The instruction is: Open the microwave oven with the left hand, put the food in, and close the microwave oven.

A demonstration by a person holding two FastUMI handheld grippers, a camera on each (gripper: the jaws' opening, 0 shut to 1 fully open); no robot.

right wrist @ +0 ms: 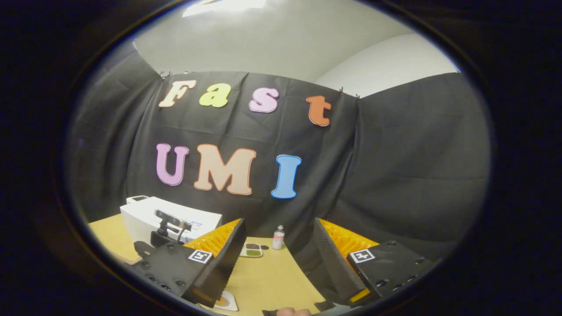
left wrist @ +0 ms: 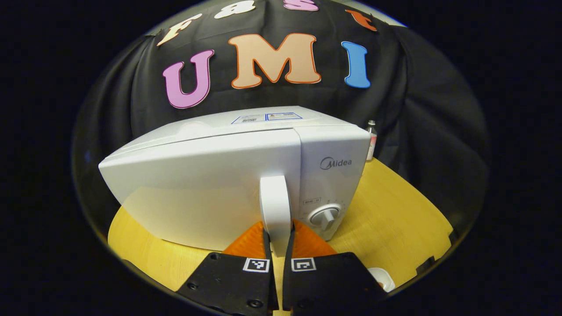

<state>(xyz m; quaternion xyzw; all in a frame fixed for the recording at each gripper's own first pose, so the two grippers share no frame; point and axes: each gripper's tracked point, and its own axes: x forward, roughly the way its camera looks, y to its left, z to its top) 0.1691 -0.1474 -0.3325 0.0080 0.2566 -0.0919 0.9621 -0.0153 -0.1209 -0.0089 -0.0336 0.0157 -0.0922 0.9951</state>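
Left gripper (left wrist: pixel 277 239) is clamped tight on the white upright plastic door handle (left wrist: pixel 275 210); white boxy microwave oven (left wrist: pixel 246 171) sits on the yellow wooden table (left wrist: pixel 395 219); right gripper (right wrist: pixel 279 250) hangs wide open, holding nothing; small food tray (right wrist: pixel 252 249) beyond it.

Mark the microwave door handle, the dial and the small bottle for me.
door handle (left wrist: pixel 275 206): left gripper view, mid-bar.
dial (left wrist: pixel 325 216): left gripper view, knob face.
small bottle (right wrist: pixel 278 238): right gripper view, body.
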